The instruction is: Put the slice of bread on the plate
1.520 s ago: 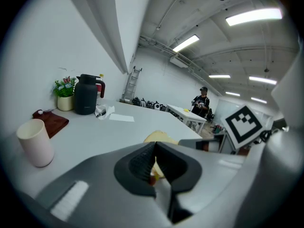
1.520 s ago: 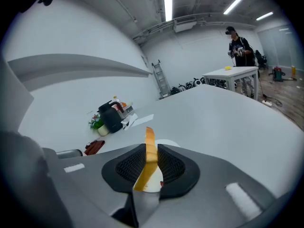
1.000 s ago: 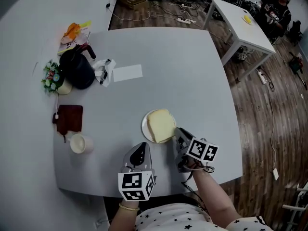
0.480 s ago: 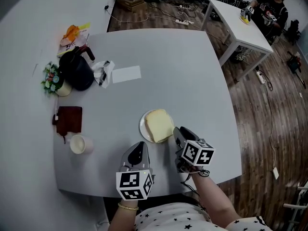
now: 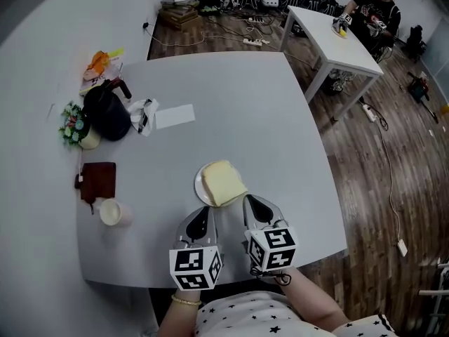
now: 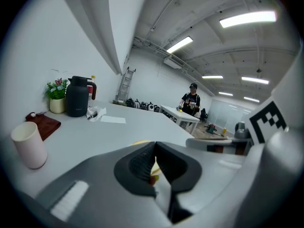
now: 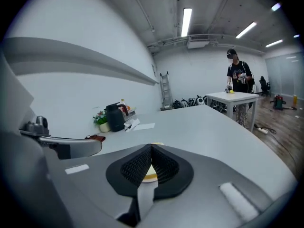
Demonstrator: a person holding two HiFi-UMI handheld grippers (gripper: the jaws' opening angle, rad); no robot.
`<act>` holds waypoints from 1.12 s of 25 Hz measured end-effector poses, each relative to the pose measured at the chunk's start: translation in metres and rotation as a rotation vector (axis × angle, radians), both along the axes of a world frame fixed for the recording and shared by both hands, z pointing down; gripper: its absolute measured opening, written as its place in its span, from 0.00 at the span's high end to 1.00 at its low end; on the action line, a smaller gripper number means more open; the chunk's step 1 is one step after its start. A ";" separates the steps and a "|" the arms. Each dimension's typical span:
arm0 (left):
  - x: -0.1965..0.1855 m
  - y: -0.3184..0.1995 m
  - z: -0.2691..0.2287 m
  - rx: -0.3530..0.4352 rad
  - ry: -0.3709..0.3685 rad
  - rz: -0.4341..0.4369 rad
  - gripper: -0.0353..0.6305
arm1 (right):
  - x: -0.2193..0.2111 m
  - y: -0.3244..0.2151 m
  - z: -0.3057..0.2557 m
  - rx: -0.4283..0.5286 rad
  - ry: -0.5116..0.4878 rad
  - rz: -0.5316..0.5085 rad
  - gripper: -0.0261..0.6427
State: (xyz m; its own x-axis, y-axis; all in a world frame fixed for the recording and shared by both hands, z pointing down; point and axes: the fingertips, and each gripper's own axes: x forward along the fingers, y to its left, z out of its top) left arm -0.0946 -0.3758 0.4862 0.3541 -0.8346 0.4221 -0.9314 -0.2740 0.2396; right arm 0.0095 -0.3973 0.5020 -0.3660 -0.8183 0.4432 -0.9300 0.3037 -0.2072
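Note:
A pale yellow slice of bread [image 5: 223, 182] lies flat on a small white plate [image 5: 201, 187] near the front of the grey table [image 5: 266, 118]. My right gripper [image 5: 252, 202] sits just in front of the plate, a little to its right, clear of the bread. Its jaws are shut with nothing between them [image 7: 151, 151]. My left gripper [image 5: 201, 216] hovers in front of the plate's left side, jaws shut and empty [image 6: 154, 148]. A sliver of the bread [image 7: 150, 175] shows below the right gripper's pads.
At the far left stand a black kettle [image 5: 106, 111], a flower pot [image 5: 74, 121], a brown cloth [image 5: 96, 180] and a white cup [image 5: 112, 212]. A sheet of paper [image 5: 175, 116] lies behind. A person [image 5: 370, 5] stands at a second white table [image 5: 337, 30].
My right gripper has let go of the bread, drawn back from the plate towards me, rolled upright and shut its jaws. The bread stays on the plate. The left gripper barely moved.

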 end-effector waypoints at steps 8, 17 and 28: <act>0.006 0.012 -0.015 0.037 -0.003 0.010 0.94 | -0.001 0.016 -0.019 0.040 0.010 0.002 0.96; 0.005 0.021 -0.025 0.062 -0.006 0.009 0.94 | -0.006 0.027 -0.034 0.088 0.030 -0.005 0.96; 0.005 0.028 -0.035 0.089 -0.001 -0.001 0.94 | -0.009 0.034 -0.048 0.126 0.031 -0.022 0.96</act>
State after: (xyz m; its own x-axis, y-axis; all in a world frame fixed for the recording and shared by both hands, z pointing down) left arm -0.0894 -0.3481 0.4509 0.3528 -0.8690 0.3469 -0.9320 -0.2933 0.2130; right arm 0.0006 -0.3632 0.4539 -0.3717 -0.8603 0.3490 -0.9284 0.3454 -0.1371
